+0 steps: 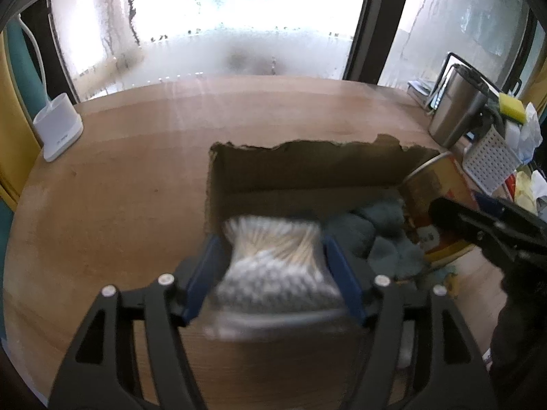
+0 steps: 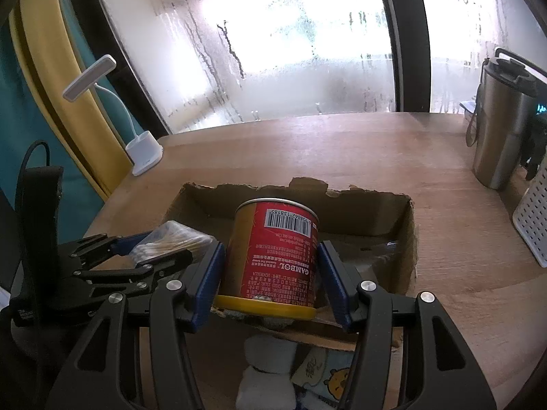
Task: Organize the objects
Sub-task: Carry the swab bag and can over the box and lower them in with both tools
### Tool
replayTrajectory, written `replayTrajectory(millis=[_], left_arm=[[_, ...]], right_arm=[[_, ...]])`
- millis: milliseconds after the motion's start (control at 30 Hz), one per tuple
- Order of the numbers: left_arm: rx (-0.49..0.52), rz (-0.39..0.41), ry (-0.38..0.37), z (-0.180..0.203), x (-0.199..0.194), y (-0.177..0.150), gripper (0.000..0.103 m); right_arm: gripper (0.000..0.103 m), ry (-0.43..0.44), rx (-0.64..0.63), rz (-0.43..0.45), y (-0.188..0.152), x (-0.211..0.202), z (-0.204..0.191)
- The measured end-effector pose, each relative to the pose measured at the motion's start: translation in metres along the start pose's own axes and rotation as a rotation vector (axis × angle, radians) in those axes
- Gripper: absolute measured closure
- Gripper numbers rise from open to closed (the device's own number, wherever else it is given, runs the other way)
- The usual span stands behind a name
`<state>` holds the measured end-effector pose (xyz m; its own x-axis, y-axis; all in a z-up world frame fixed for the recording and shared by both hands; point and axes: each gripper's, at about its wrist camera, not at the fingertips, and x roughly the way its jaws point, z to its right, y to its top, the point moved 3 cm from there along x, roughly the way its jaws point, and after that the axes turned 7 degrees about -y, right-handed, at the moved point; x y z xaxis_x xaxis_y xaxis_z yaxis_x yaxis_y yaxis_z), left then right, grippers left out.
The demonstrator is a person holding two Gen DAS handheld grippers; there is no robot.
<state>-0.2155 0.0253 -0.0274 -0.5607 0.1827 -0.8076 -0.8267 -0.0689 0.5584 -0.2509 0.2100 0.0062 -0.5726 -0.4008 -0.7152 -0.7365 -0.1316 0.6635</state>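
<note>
Wooden tabletop (image 2: 342,143): over the box (image 2: 376,220), your left tongs (image 1: 270,256) loosely flank the swabs (image 1: 273,256); right tongs (image 2: 270,266) grip the can (image 2: 273,256). Lower both.

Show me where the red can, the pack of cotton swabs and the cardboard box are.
red can (image 2: 277,259): right wrist view, on its printed label.
pack of cotton swabs (image 1: 273,259): left wrist view, middle of the pack.
cardboard box (image 2: 301,188): right wrist view, torn back wall.
</note>
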Motion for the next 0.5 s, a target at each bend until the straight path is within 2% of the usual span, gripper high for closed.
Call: replayTrajectory(millis=[300,500], left_arm=[[0.001,0.021,-0.018,0.0,-0.008,0.001,0.036],[-0.02,0.067,-0.031,-0.01,-0.022,0.002,0.036]], right_arm=[[0.044,-0.012,0.002,-0.018,0.001,0.007,-0.002],[0.044,-0.015,-0.01,-0.023,0.003,0.01,-0.014]])
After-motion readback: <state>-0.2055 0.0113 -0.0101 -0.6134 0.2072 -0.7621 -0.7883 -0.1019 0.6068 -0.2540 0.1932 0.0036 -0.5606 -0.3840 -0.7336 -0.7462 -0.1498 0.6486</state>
